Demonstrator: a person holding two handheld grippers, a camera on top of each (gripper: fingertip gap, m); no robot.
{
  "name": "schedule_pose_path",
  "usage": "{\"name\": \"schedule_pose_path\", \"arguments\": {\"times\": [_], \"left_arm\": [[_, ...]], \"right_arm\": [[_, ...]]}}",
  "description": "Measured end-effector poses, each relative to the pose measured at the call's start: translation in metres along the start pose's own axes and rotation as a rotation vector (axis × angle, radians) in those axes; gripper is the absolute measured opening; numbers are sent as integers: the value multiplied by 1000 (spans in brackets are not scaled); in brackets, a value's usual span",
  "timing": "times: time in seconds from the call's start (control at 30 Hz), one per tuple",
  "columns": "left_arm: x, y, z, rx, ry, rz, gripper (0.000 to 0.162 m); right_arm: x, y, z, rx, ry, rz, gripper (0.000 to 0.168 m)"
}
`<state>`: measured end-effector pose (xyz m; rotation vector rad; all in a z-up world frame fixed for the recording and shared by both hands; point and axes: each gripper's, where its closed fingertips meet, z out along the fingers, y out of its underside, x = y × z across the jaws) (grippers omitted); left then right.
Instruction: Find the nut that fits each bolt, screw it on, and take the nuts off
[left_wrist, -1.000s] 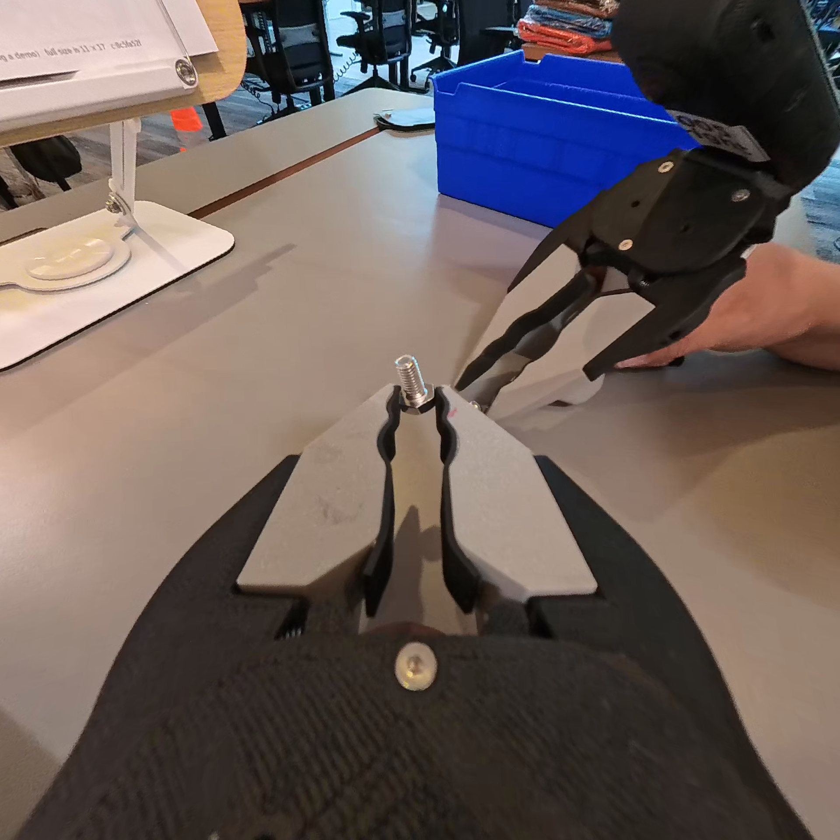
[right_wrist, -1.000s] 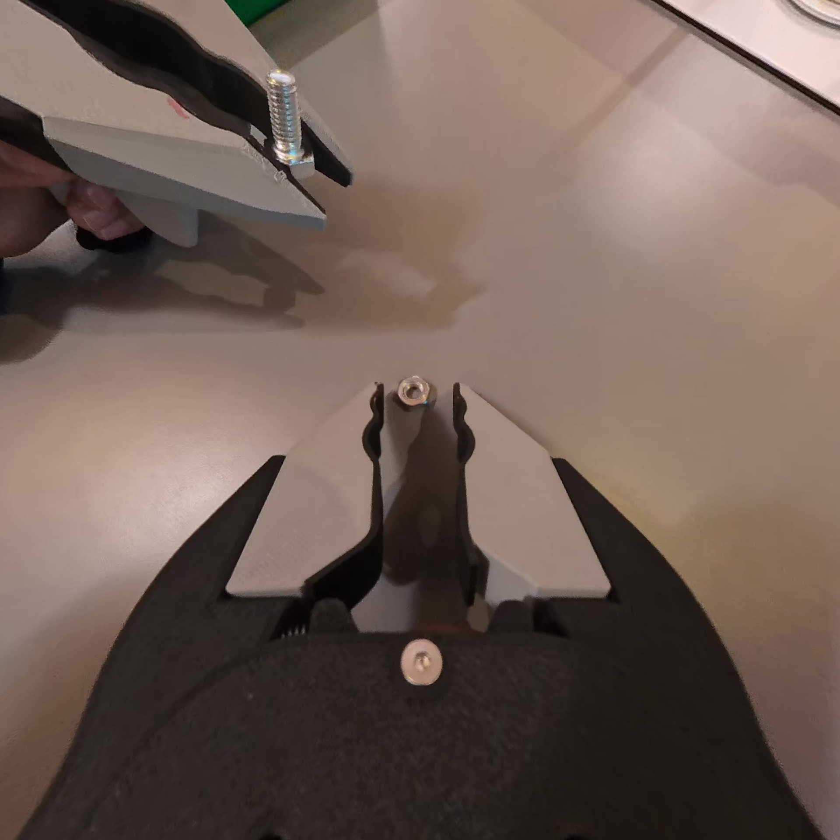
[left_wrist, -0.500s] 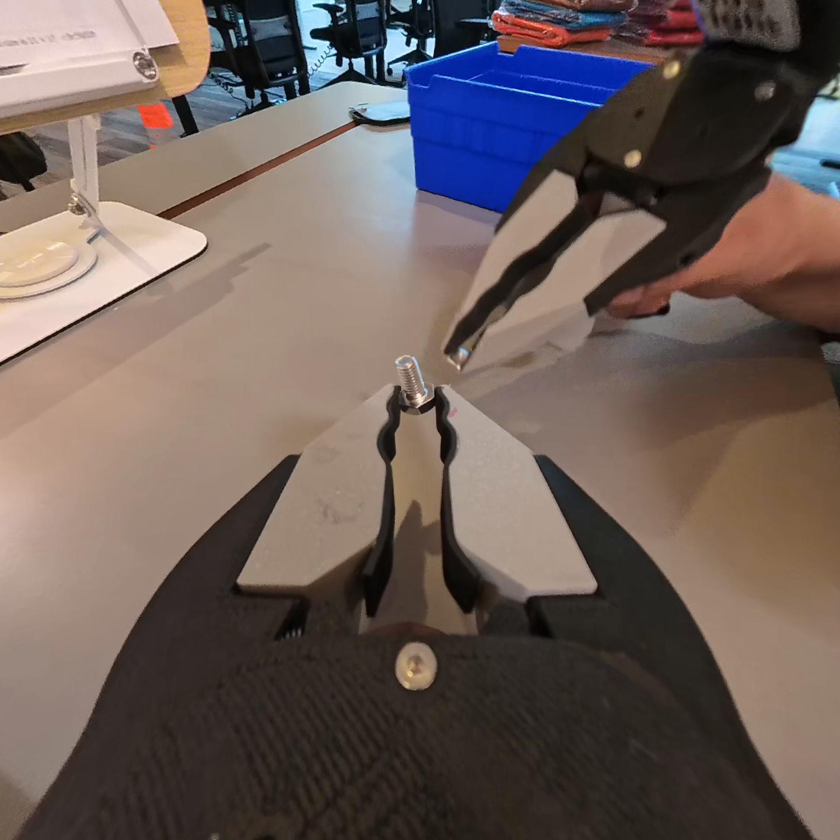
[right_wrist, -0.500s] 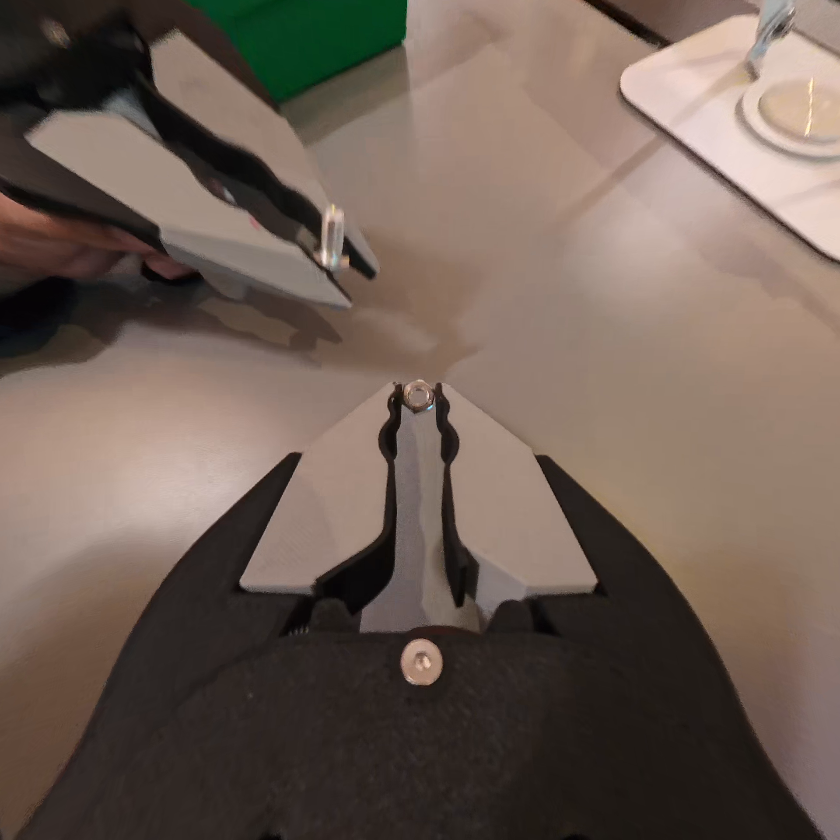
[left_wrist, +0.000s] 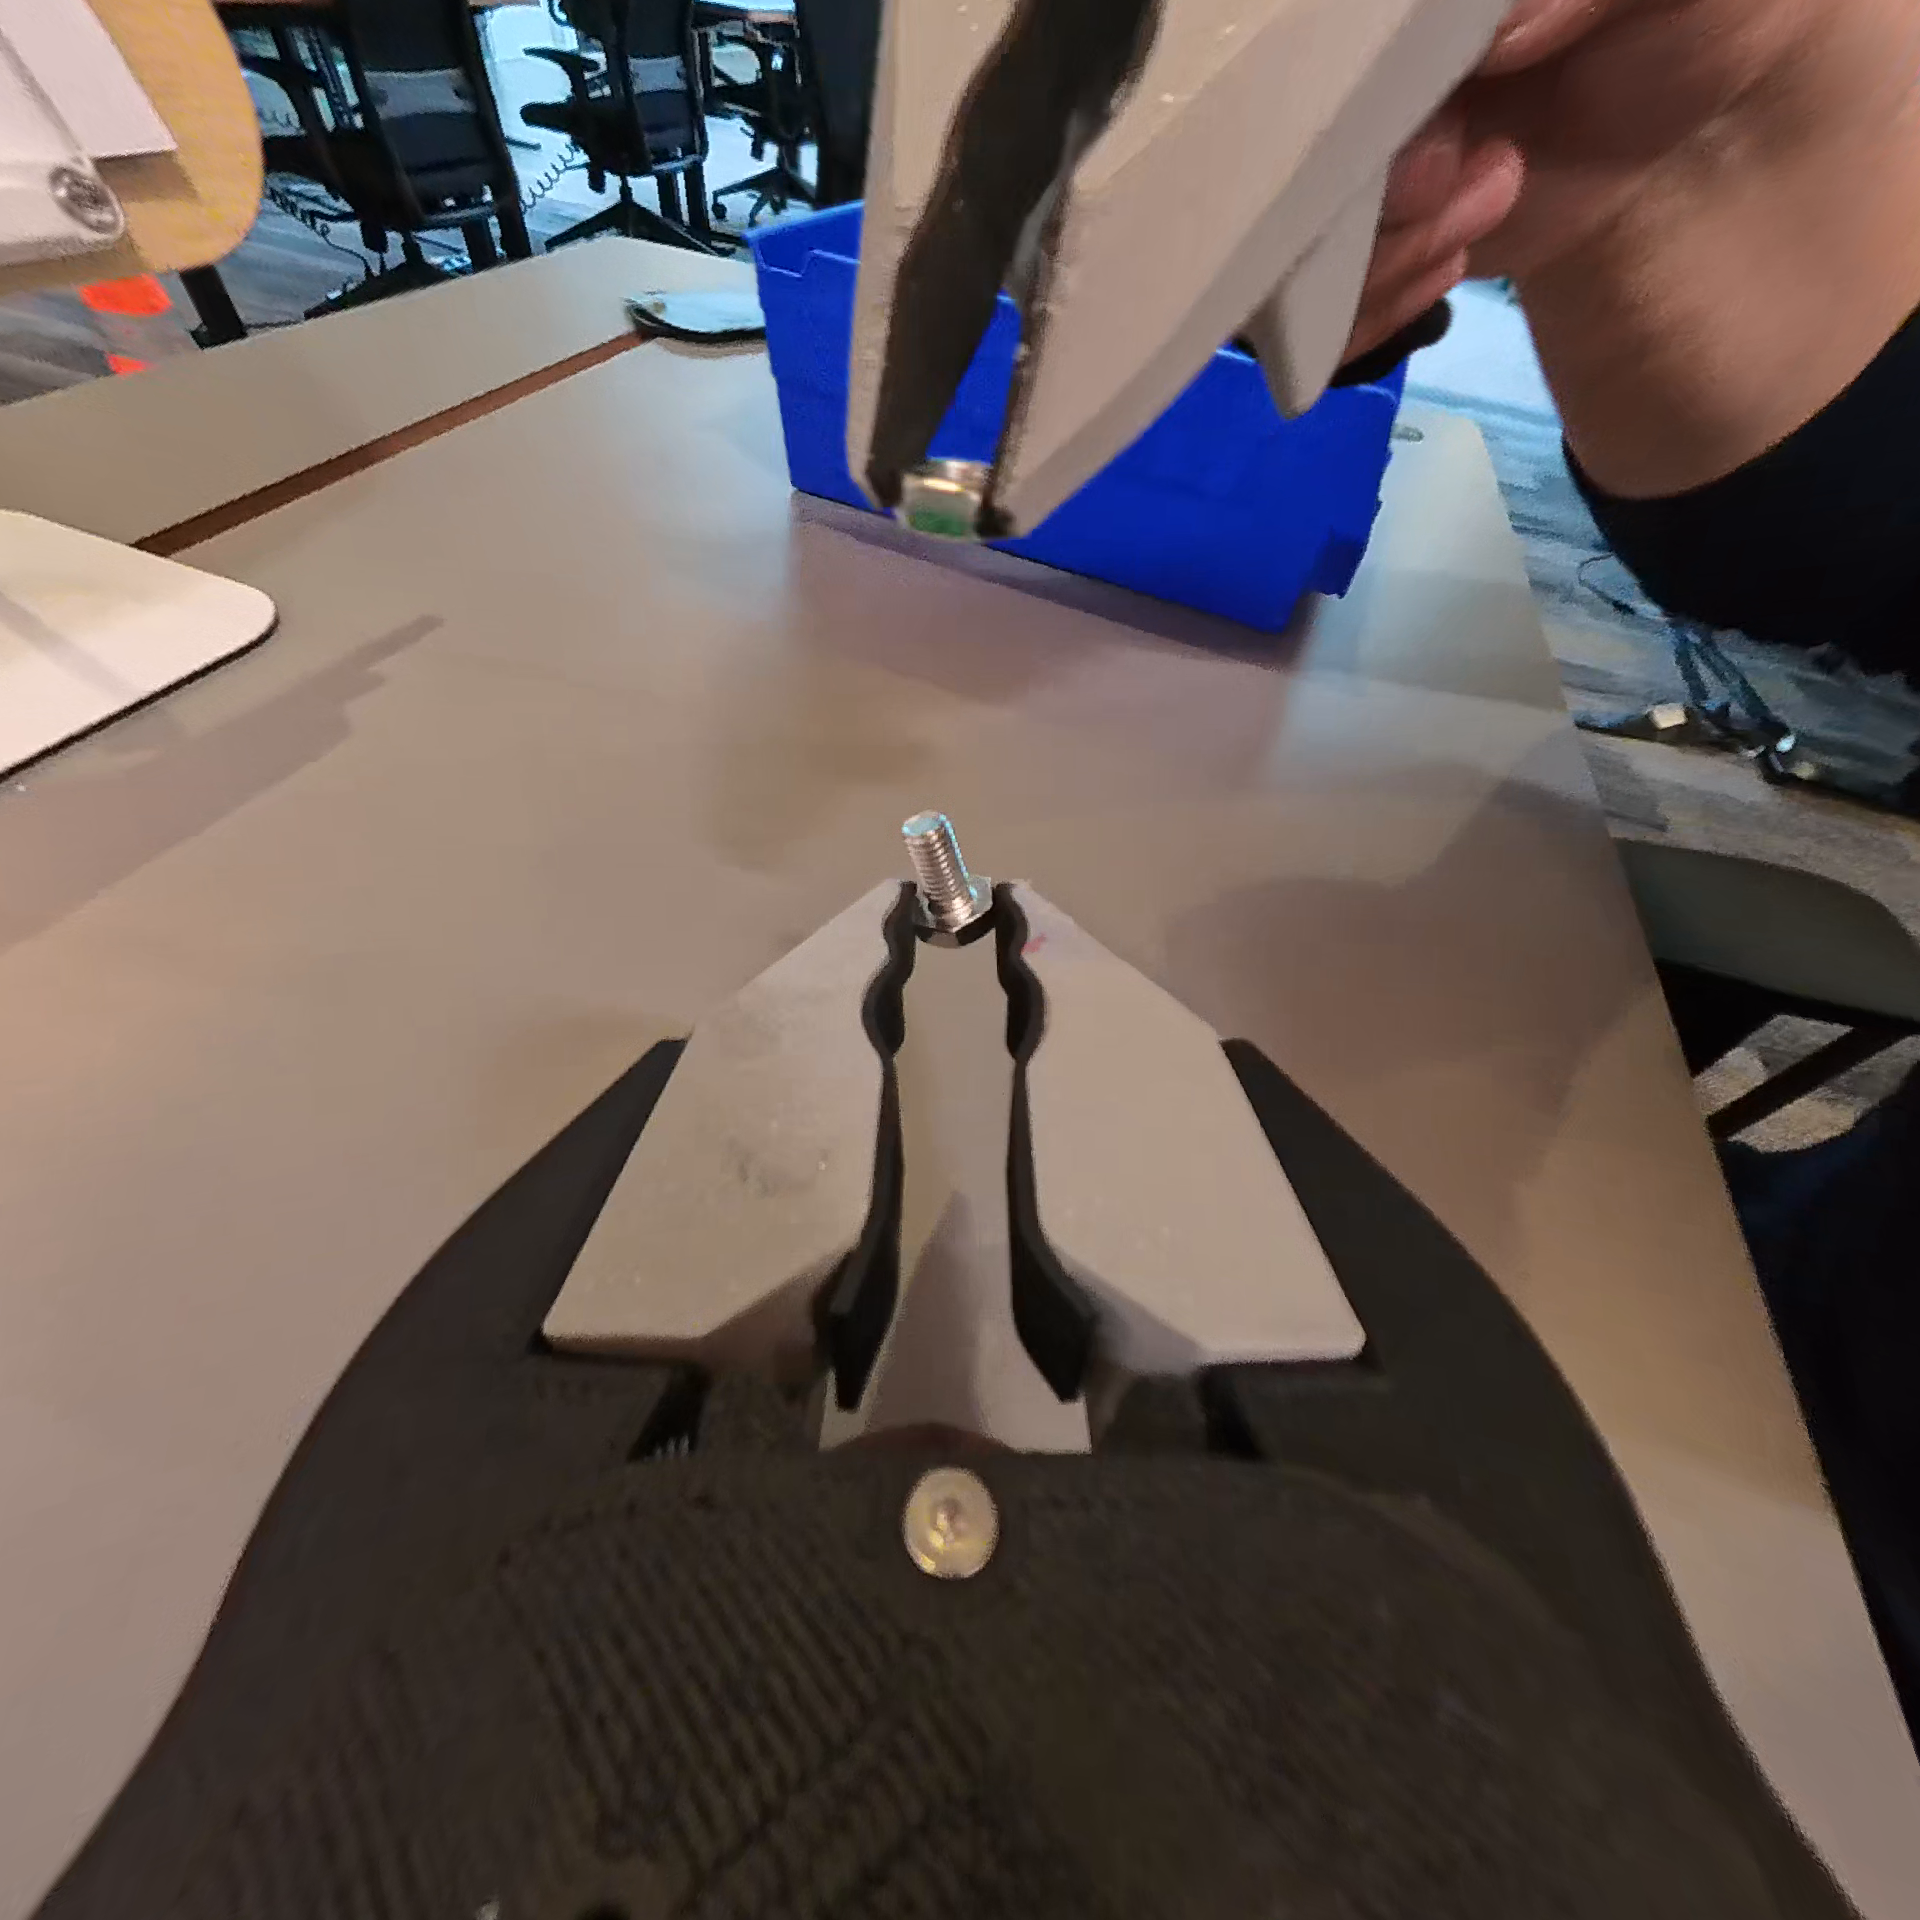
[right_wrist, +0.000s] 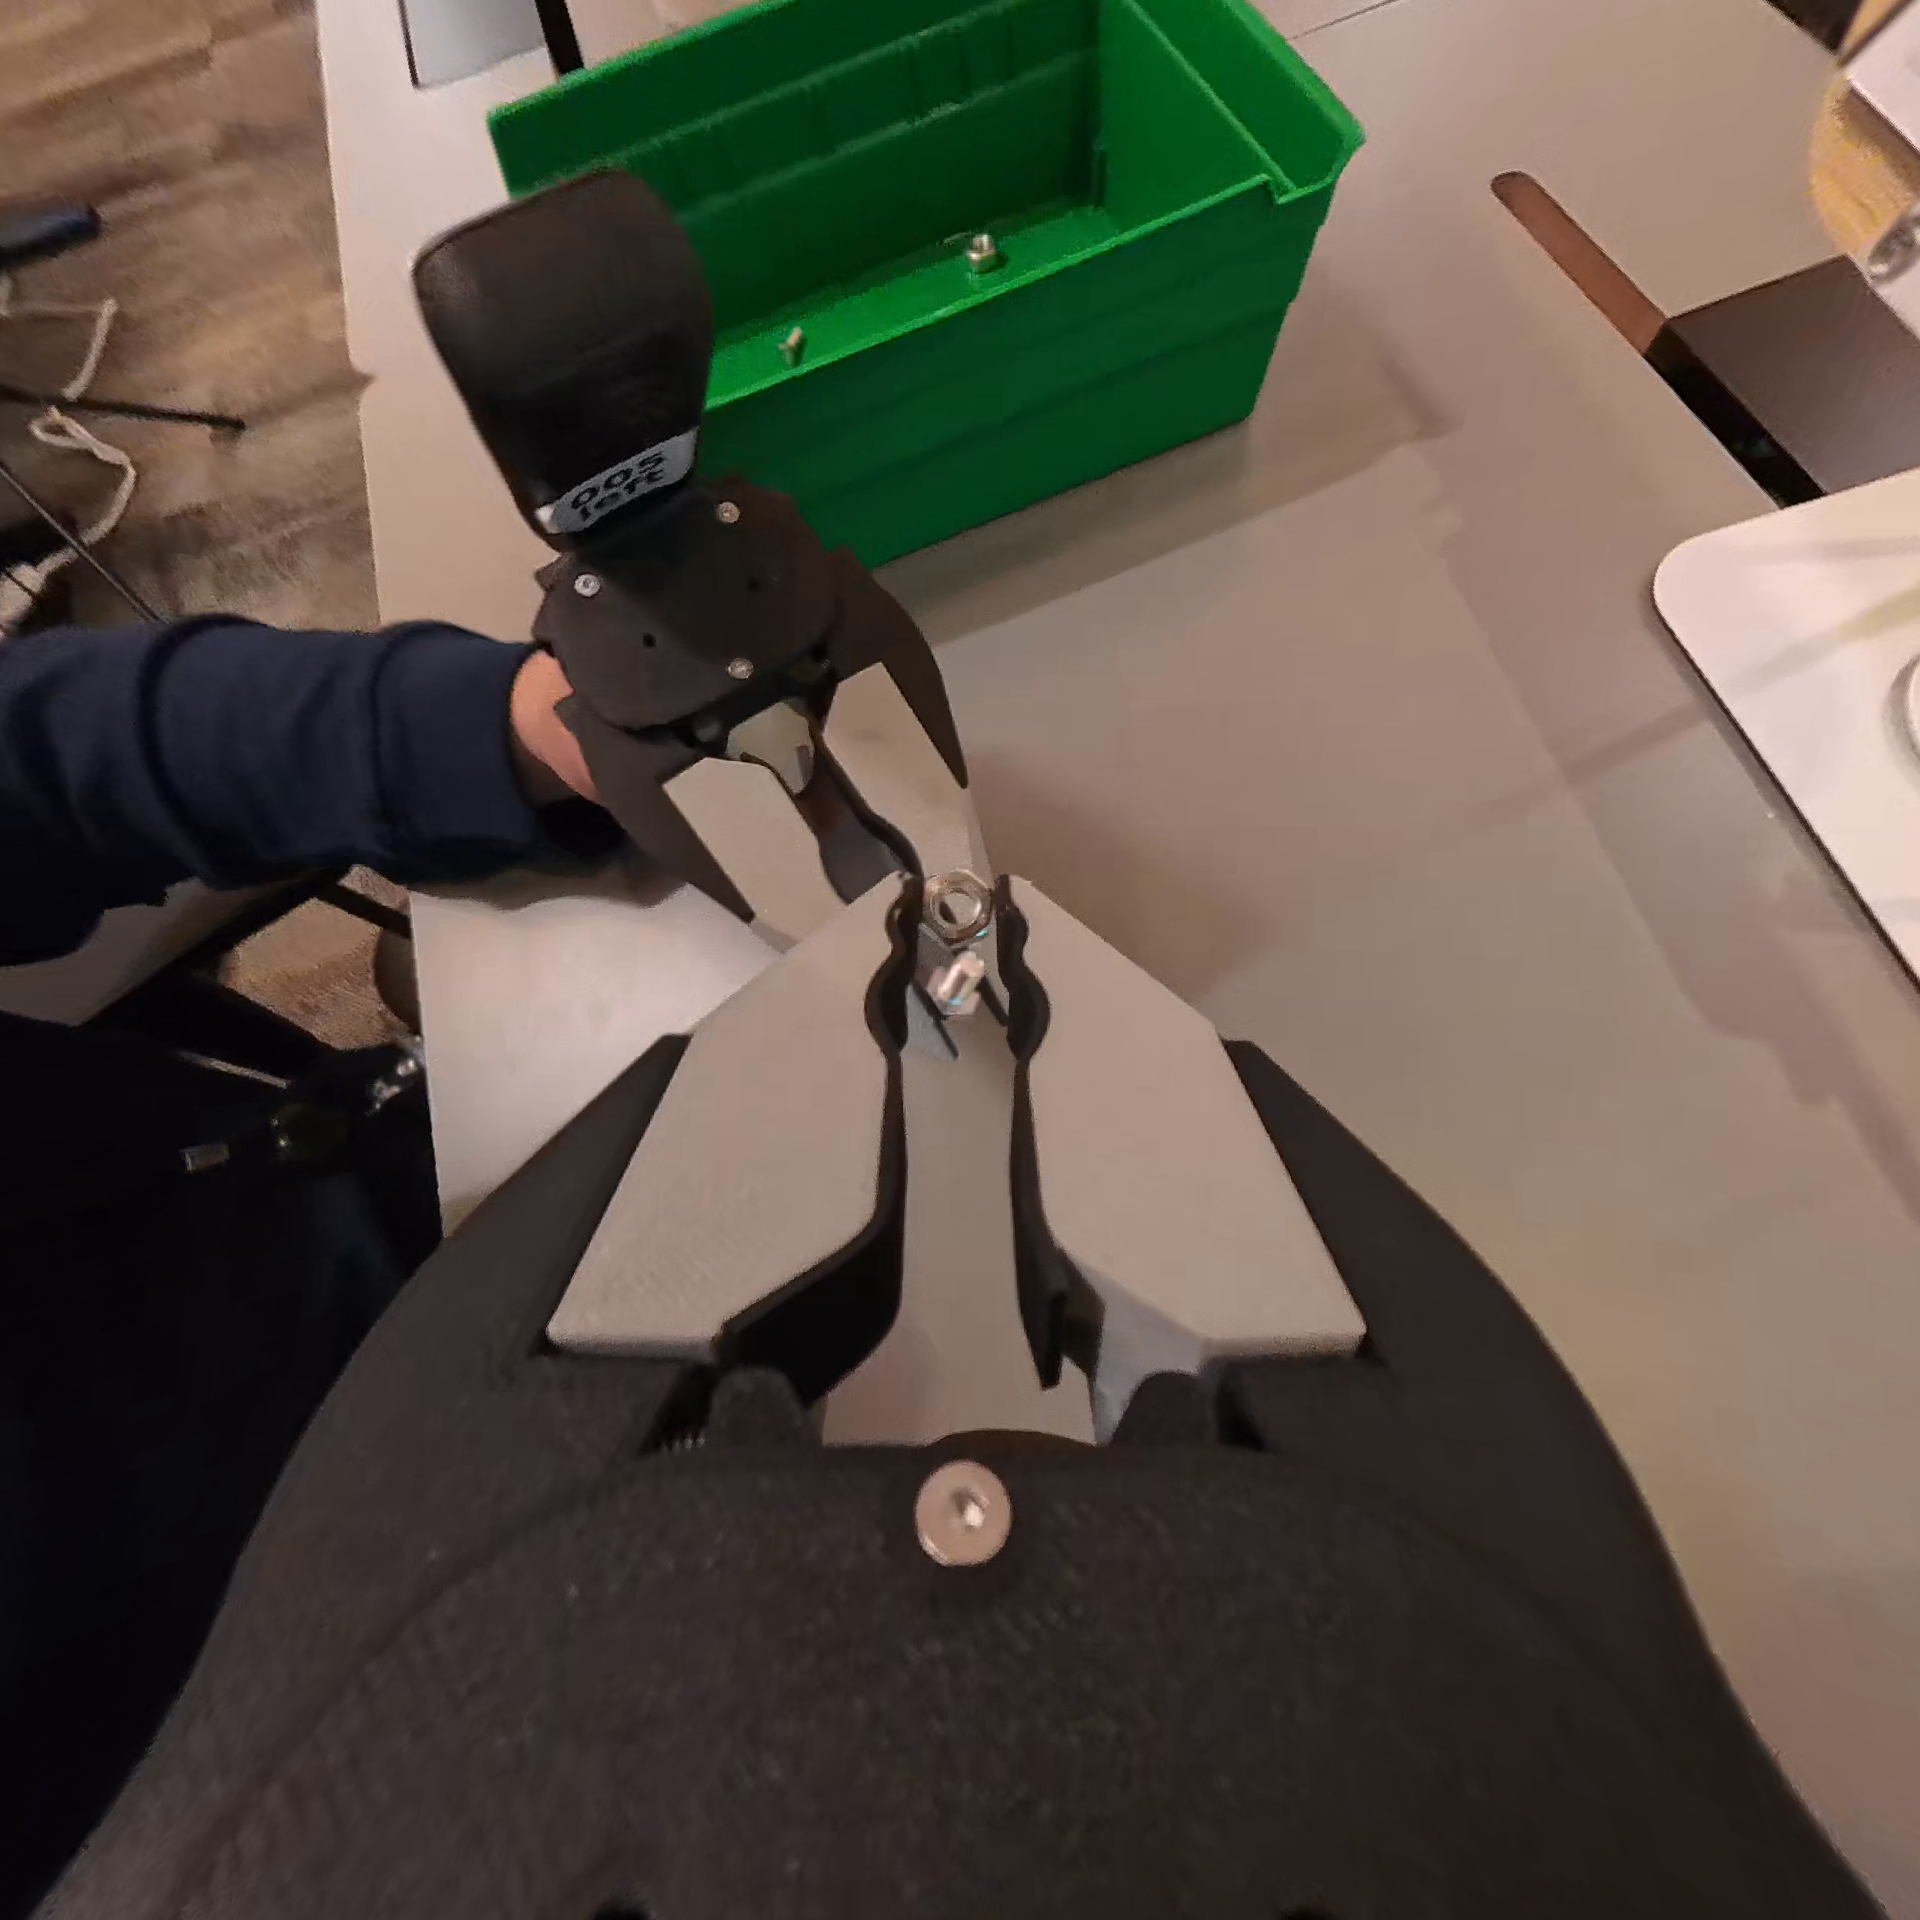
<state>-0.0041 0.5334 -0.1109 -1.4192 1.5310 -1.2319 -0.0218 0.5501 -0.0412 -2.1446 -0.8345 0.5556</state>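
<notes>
We are clamping one bolt (left_wrist: 940, 883) in the left gripper (left_wrist: 951, 914), one nut (right_wrist: 957, 902) in the right gripper (right_wrist: 954, 906); table (left_wrist: 520, 831) edge lying at 3 o'clock.

A silvery bolt (left_wrist: 938, 881) and silvery nut (right_wrist: 956, 902) sit in grey-fingered, black-bodied grippers over a beige-grey table (left_wrist: 520, 790), with a bright blue bin (left_wrist: 1195, 520) at upper centre and a green bin (right_wrist: 935, 249) at top.

A blue bin (left_wrist: 1195, 520) and a green bin (right_wrist: 1039, 343) stand on the grey table (left_wrist: 520, 779), with a white stand base (left_wrist: 94, 623) at its edge and office chairs (left_wrist: 436, 156) beyond.
</notes>
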Motion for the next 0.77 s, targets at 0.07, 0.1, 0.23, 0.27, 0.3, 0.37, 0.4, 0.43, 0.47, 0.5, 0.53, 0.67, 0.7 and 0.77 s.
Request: {"name": "schedule_pose_path", "arguments": {"times": [0.07, 0.1, 0.23, 0.27, 0.3, 0.37, 0.4, 0.43, 0.47, 0.5, 0.53, 0.67, 0.7, 0.77], "left_arm": [[-2, -1, -2, 3, -1, -30, 12], [-3, -1, -3, 2, -7, -34, 12], [0, -8, -5, 22, -10, -4, 12], [1, -9, -6, 22, -14, 6, 12], [1, -9, -6, 22, -19, 15, 12], [1, -9, -6, 18, -29, 26, 12], [0, -9, -6, 15, -34, 31, 12], [0, -8, -6, 12, -39, 37, 12], [0, -8, -6, 9, -46, 44, 12], [-1, -7, -5, 5, -54, 54, 12], [-2, -7, -5, 2, -67, 68, 12], [-4, -9, -6, -2, -124, 139, 12], [-4, -9, -6, -2, -134, 155, 12], [-5, -8, -5, -15, -149, 183, 12]], "right_arm": [[-4, 0, 5, -32, 6, -28, 11], [-6, 2, 8, -50, -1, -32, 12], [-5, 13, 21, -102, 20, -44, 12], [-4, 15, 23, -111, 26, -47, 12], [-4, 16, 24, -118, 29, -48, 12], [-4, 18, 25, -125, 28, -44, 12], [-3, 18, 24, -126, 30, -39, 12], [-2, 18, 24, -128, 34, -36, 12], [-1, 17, 23, -129, 36, -33, 12], [-1, 18, 23, -130, 34, -28, 12], [-1, 18, 22, -130, 29, -22, 12], [-3, 21, 22, -138, 25, -17, 12], [-3, 22, 22, -138, 24, -15, 12], [-3, 22, 22, -134, 28, -12, 12]]}}
